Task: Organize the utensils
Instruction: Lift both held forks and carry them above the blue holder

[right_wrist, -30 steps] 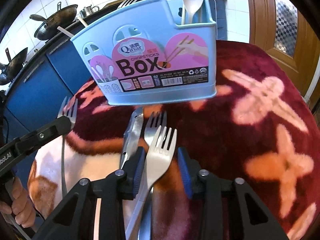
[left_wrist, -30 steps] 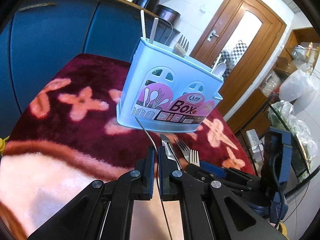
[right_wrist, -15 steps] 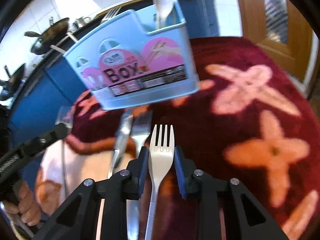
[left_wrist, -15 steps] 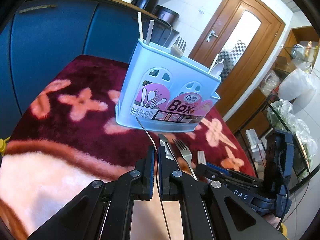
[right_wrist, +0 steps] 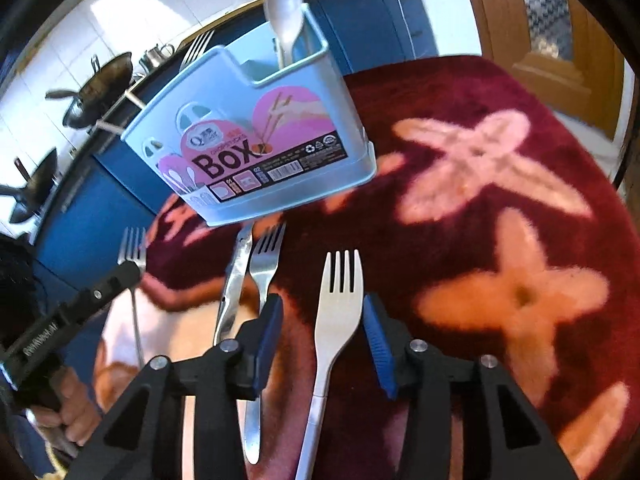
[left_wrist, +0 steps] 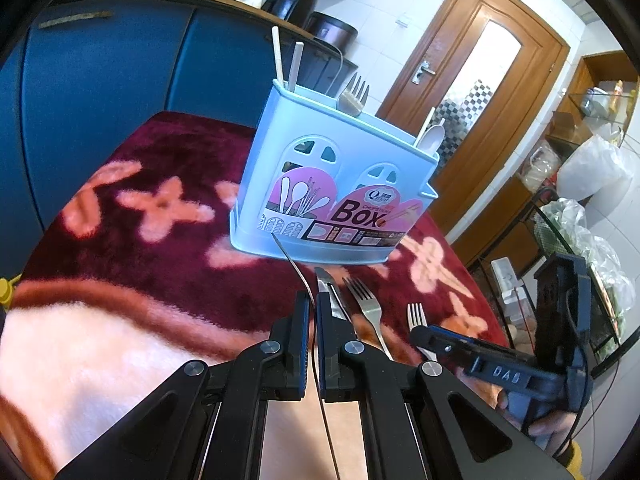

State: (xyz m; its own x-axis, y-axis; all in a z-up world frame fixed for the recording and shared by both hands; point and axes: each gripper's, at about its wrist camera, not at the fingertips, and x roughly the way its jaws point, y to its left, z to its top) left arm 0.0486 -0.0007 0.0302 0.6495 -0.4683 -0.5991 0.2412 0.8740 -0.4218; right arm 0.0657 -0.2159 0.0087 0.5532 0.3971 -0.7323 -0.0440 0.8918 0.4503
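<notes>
Steel forks, two lying [right_wrist: 266, 264] [right_wrist: 338, 308], one knife [right_wrist: 234, 280], left jaws pinching a third fork [right_wrist: 132, 246], right jaws spread

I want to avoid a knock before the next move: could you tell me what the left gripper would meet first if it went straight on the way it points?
Probably the light blue utensil box: the left gripper aims at its lower front, though depth is unclear.

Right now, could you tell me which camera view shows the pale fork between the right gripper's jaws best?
The right wrist view: the pale fork lies full length on the red floral cloth, centred between open jaws that have just been opening. In the left wrist view only its tines show, the rest hidden behind the right gripper.
</notes>
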